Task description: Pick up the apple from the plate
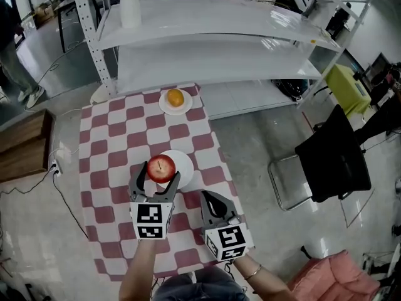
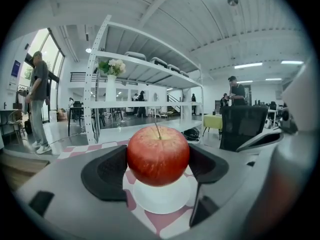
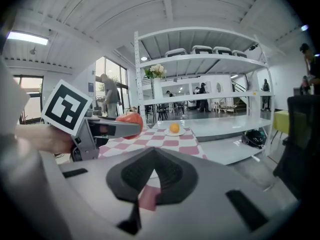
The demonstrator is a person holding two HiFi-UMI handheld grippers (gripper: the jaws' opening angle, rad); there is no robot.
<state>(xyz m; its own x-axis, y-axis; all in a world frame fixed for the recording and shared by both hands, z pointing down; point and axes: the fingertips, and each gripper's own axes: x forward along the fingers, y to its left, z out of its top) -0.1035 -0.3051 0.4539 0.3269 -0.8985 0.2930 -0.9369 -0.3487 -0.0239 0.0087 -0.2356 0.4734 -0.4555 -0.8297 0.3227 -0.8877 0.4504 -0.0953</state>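
The apple [image 2: 158, 155] is pinched between my left gripper's [image 1: 156, 175] fingers across its widest part. It seems to be lifted just clear of the white plate [image 1: 186, 166] on the checked bench [image 1: 106, 162]. It looks firm, smooth and fairly heavy, so I judge it could slip or bruise; a steady mid-height hold suits. My right gripper [image 1: 209, 200] has its fingers closed on nothing.

Table covered in a red-and-white checked cloth [image 1: 106, 137]. At its far end, a round orange fruit [image 1: 175, 98] rests on a small white saucer [image 1: 186, 108]. Behind it stands a white metal shelving unit [image 1: 207, 24], with a tall white vase [image 1: 130, 6] on the upper shelf. Black office chair [image 1: 332, 158] to the right.
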